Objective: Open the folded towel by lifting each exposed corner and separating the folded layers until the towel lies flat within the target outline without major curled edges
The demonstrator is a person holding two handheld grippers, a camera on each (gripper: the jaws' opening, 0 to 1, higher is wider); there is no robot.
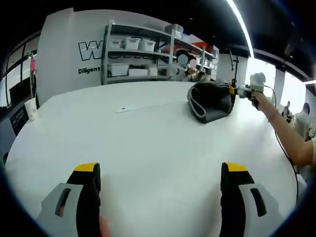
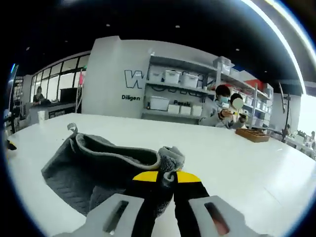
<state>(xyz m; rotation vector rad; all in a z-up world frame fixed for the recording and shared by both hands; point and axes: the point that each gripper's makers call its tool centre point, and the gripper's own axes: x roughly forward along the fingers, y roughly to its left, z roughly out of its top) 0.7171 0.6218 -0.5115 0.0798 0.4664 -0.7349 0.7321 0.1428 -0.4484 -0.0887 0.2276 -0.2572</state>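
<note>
In the left gripper view, the left hand-held gripper [image 1: 160, 197] is seen with its two yellow-tipped jaws standing wide apart, and nothing is held between them. Under it the broad white desk [image 1: 148, 143] is spread. The dark grey folded towel with a lighter hemmed edge [image 1: 210, 101] lies far ahead and to the right on this desk, well apart from the left jaws. At the far right side of the towel the right hand-held gripper [image 1: 243, 90] is seen, carried by a person's hand [image 1: 258, 100] and bare forearm, and it touches the towel's edge. Behind the desk, grey metal shelves with white plastic boxes [image 1: 143, 54] stand against the wall.

In the right gripper view, the right hand-held gripper [image 2: 160, 178] is closed on a corner of the towel [image 2: 98, 165]; the jaws are pressed together and the light hem is pinched between the yellow tips. The rest of the towel is spread to the left and away from the jaws, bunched and still doubled, with its long side running roughly left to right across the desk [image 2: 237, 158].

It is judged that the right hand-held gripper is much the nearer one. For the layers to be separated, the held corner would have to be drawn away from the towel's bulk, while the left hand-held gripper would first have to be brought far forward and to the right.
</note>
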